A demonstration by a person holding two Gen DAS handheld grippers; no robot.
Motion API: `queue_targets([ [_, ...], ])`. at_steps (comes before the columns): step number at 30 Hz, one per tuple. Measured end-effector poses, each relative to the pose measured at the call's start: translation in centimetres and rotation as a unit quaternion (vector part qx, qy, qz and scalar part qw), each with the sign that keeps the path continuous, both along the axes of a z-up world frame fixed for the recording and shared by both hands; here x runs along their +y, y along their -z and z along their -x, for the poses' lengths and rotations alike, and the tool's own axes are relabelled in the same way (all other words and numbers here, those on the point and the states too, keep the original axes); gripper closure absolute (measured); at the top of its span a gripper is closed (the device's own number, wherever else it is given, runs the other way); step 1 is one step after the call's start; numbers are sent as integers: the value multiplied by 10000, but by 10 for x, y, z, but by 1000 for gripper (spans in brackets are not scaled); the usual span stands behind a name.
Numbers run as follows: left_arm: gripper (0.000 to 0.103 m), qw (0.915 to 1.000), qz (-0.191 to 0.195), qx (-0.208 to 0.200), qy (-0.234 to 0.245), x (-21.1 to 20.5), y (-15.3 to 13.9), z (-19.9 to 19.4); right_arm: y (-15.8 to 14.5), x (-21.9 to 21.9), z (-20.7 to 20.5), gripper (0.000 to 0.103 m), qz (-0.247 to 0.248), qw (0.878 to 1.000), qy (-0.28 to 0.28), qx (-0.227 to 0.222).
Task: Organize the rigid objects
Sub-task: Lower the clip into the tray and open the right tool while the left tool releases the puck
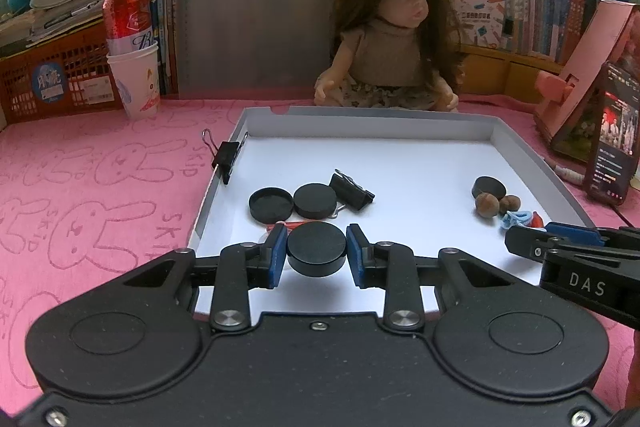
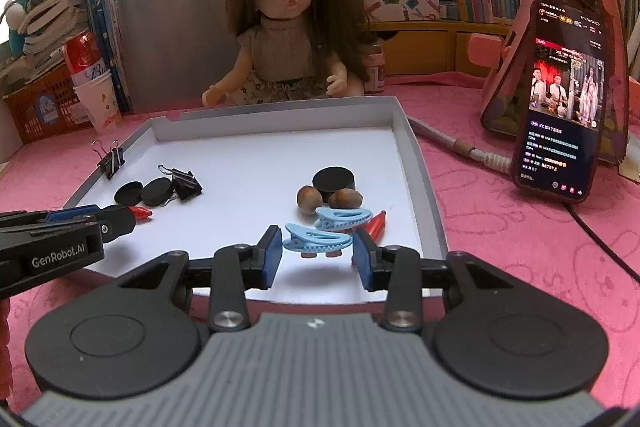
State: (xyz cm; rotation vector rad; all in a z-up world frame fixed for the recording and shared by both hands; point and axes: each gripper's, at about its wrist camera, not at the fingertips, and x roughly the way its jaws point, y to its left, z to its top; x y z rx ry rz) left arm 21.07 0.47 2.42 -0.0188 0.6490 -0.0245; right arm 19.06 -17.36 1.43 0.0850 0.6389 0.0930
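Two hand-held grippers work over a shallow white tray (image 1: 532, 163) that rests on a pink worktop (image 1: 100, 187). The left gripper (image 1: 317, 251) has its blue-padded fingers (image 1: 276, 253) pinching a black disc (image 1: 317, 249) at the tray's near edge; whether the disc is lifted clear of the tray floor cannot be told. Beyond it lie a second disc (image 1: 315, 201), an upturned black lid (image 1: 270, 205) and a black binder clip (image 1: 351, 191), close together, with another binder clip (image 1: 228, 155) on the tray's left wall. The right gripper (image 2: 317, 253) has its fingers (image 2: 271, 251) standing apart on either side of a light blue hair clip (image 2: 316, 239) (whether the pads touch it cannot be told). Just behind sit a second blue clip (image 2: 344, 219), two brown nuts (image 2: 310, 199), a further black disc (image 2: 334, 181) and a red clip (image 2: 376, 225). A doll (image 2: 286, 43) sits behind the tray, and a phone (image 2: 560, 99) is propped at the right.
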Motion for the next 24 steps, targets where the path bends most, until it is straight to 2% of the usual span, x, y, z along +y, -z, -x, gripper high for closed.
queue_targets([
  [14,73,9999,-34,55,-155,6,5,-26,1,3,-21,59,107,9999,-109,74],
  [24,73,9999,-98,45,-105,3,6,-27,3,4,-23,59,107,9998,-155,112],
])
